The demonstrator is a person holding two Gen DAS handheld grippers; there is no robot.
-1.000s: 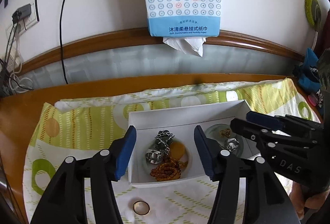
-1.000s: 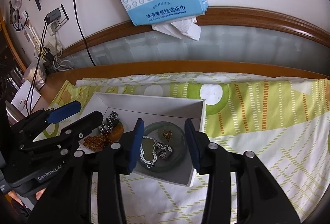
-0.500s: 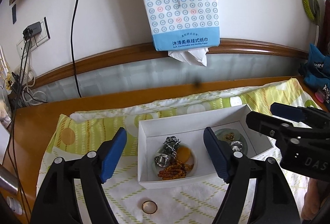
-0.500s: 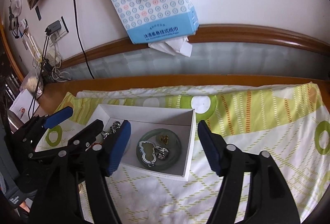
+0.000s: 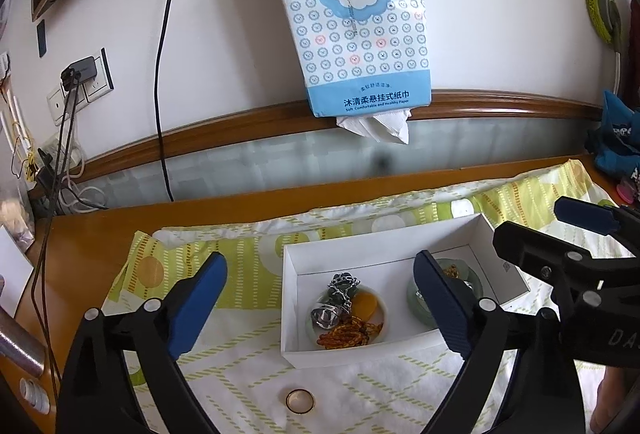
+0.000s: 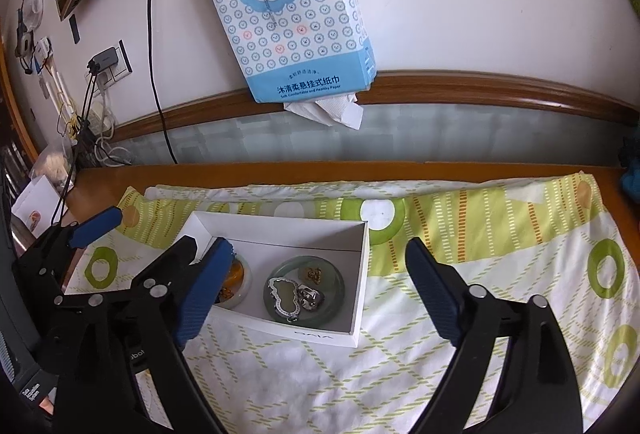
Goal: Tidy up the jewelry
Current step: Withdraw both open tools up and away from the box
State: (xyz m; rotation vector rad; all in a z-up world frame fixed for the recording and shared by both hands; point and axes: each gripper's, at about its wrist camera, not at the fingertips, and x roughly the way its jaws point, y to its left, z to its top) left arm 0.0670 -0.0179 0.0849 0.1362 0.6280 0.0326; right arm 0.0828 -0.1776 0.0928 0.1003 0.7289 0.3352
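Observation:
A white box [image 5: 384, 234] lies on a green-patterned cloth [image 5: 224, 258]. In it a white dish [image 5: 382, 314] holds a silver chain, an orange stone and orange beads. A green dish [image 6: 340, 290] beside it holds a silver pendant, a clip and a gold piece. A gold ring [image 5: 300, 401] lies on the cloth in front of the box. My left gripper [image 5: 320, 266] hangs above the box's near side, its jaws opening and empty. My right gripper [image 6: 316, 250] hangs over the green dish, its jaws also opening with nothing gripped.
A blue-and-white tissue pack [image 5: 356, 18] hangs on the wall behind the table. A black cable [image 5: 160, 74] runs down to wall sockets [image 5: 80, 82] at the left. Bare wooden tabletop [image 5: 80, 242] borders the cloth. Blue fabric [image 5: 616, 138] sits at the far right.
Both grippers' jaws have spread much wider. Both have drawn back and up from the box, so the dishes look smaller and more of the wall shows.

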